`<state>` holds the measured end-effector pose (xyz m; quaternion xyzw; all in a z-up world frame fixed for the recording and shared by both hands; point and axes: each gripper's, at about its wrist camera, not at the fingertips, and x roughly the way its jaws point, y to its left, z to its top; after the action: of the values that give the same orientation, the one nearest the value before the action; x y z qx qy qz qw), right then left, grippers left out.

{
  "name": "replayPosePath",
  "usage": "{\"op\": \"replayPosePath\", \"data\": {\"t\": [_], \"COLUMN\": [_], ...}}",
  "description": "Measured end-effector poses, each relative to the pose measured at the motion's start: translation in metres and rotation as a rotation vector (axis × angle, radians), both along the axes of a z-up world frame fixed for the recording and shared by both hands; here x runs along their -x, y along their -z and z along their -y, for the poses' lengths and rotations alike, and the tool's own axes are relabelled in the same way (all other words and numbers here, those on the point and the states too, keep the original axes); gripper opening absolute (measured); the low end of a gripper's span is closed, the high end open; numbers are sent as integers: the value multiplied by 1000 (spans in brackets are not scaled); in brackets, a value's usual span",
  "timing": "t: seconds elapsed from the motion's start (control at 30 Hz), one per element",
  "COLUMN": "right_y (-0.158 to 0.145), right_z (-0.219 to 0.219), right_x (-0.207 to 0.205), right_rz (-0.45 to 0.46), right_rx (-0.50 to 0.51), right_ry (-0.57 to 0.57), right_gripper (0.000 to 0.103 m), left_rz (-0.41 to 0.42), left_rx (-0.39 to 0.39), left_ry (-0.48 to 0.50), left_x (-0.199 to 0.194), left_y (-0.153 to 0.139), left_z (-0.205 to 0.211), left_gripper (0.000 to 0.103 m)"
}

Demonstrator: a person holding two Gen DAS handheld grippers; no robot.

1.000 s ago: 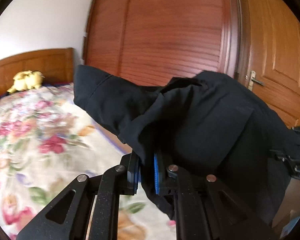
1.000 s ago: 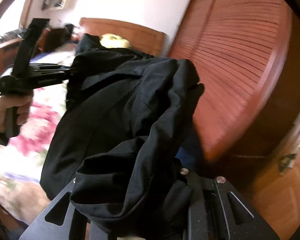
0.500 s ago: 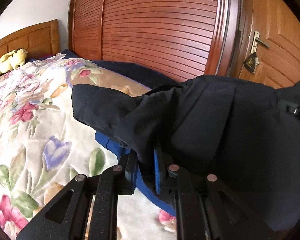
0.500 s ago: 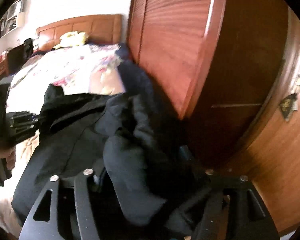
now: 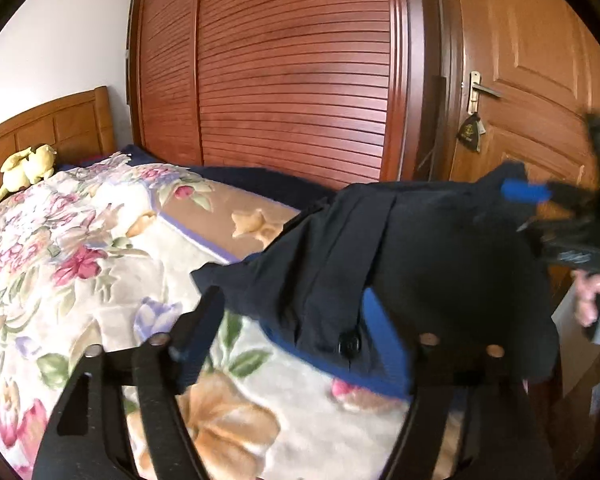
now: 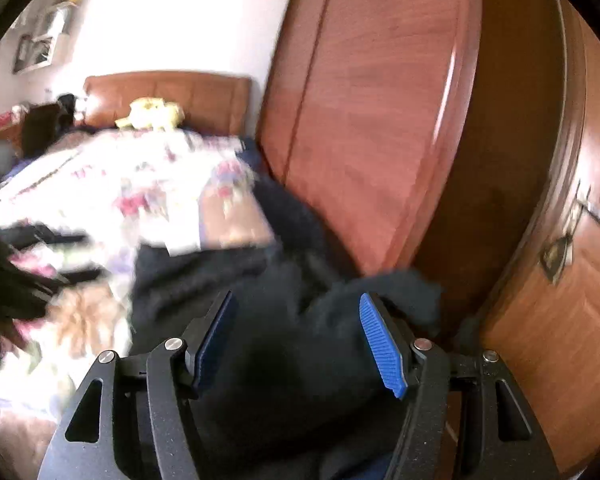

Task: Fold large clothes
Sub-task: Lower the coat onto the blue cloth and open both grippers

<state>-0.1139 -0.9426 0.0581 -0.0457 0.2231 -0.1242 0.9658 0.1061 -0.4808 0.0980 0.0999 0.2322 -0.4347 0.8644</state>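
Note:
A large black garment (image 5: 420, 264) lies bunched on the bed's right corner, over the floral blanket (image 5: 80, 260). My left gripper (image 5: 296, 328) is open, its jaws wide apart, with the garment's near edge and a button between them. My right gripper (image 6: 300, 340) is open too, blue pads apart, with the black cloth (image 6: 284, 360) lying between and under them. The right gripper also shows at the right edge of the left wrist view (image 5: 548, 200), blurred, in a hand.
A slatted wooden wardrobe (image 5: 284, 80) stands close behind the bed. A wooden door (image 5: 532, 80) with a handle is at the right. A yellow plush toy (image 5: 24, 164) sits by the headboard (image 5: 48, 124). The right wrist view is motion-blurred.
Both grippers were shut on the black garment and held it up; now both have opened and the garment has dropped onto the bed's corner.

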Motion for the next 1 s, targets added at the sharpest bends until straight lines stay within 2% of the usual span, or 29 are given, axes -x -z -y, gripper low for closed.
{"op": "replayPosePath", "data": {"t": [0.17,0.27,0.4,0.43,0.63,0.8,1.0], "right_y": [61,71,63,60,57,48,35], "right_z": [49,63,37,19,1,-18,-51], "right_x": [15,23,11,5,8,24,50], "right_rz": [-17,15,8,8,29,42,36], "right_rx": [-150,-187,-140,-134,-161,-139,-129], "right_ry": [58,73,108,115,146,184,158], "right_gripper": [65,65,66,66,66,70,77], "left_rz": [24,31,30,37,72,78,67], "left_rx": [-3,7,19,22,23,32,51], "left_ry": [-15,-28,-49,-59,-109,-97,-97], "left_x": [10,15,24,29,44,60,77], "left_y": [-2,-4,-7,-8,-13,-15,-19], "left_z": [-28,-46,-70,-78,-99,-107,-123], "left_gripper": [80,80,82,82,85,88,90]}}
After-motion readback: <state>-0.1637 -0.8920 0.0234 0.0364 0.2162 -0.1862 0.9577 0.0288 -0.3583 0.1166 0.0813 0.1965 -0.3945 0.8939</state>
